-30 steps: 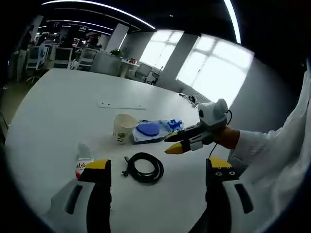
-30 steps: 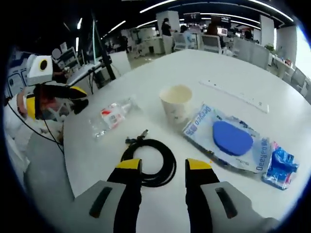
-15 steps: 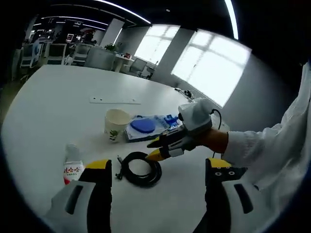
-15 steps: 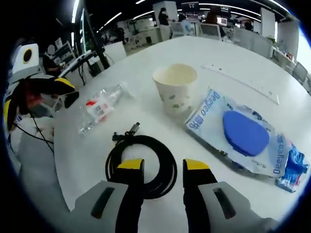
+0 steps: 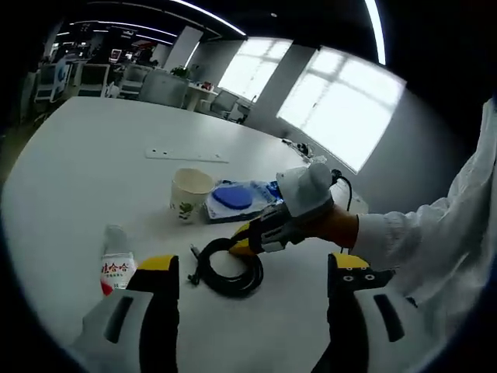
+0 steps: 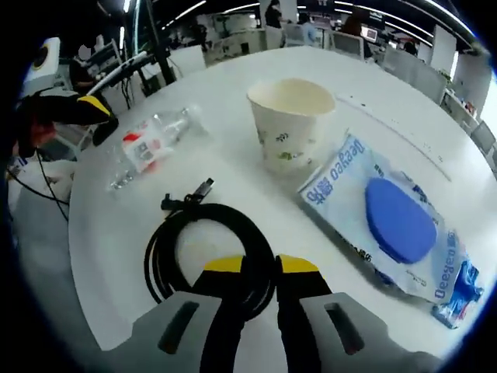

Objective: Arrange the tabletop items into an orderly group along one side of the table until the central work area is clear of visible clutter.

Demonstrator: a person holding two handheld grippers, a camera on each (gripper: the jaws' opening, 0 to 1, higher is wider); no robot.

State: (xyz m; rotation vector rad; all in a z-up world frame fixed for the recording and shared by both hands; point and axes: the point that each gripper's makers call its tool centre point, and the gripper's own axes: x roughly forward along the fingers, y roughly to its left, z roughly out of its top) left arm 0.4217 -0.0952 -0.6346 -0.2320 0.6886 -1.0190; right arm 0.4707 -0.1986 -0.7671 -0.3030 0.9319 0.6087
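A coiled black cable (image 6: 167, 233) lies on the white table (image 6: 233, 70). My right gripper (image 6: 260, 268) has its jaws closed on the near side of the coil, and its yellow tip (image 5: 242, 247) rests on the cable (image 5: 229, 272). My left gripper (image 5: 252, 263) hangs wide open above the table, holding nothing; it also appears at the far left (image 6: 97, 116). A paper cup (image 6: 295, 124) stands upright beyond the cable. A blue-printed pack (image 6: 396, 221) lies to its right and a small plastic bottle (image 6: 147, 148) lies on its side to the left.
A small blue packet (image 6: 458, 291) lies past the pack near the table edge. A thin white strip (image 5: 186, 155) lies farther out on the table. Office desks and chairs stand beyond. A person's white sleeve (image 5: 435, 233) reaches in from the right.
My right gripper has dropped down to the cable coil and its jaws have narrowed around the near strand. The left gripper has stayed wide open.
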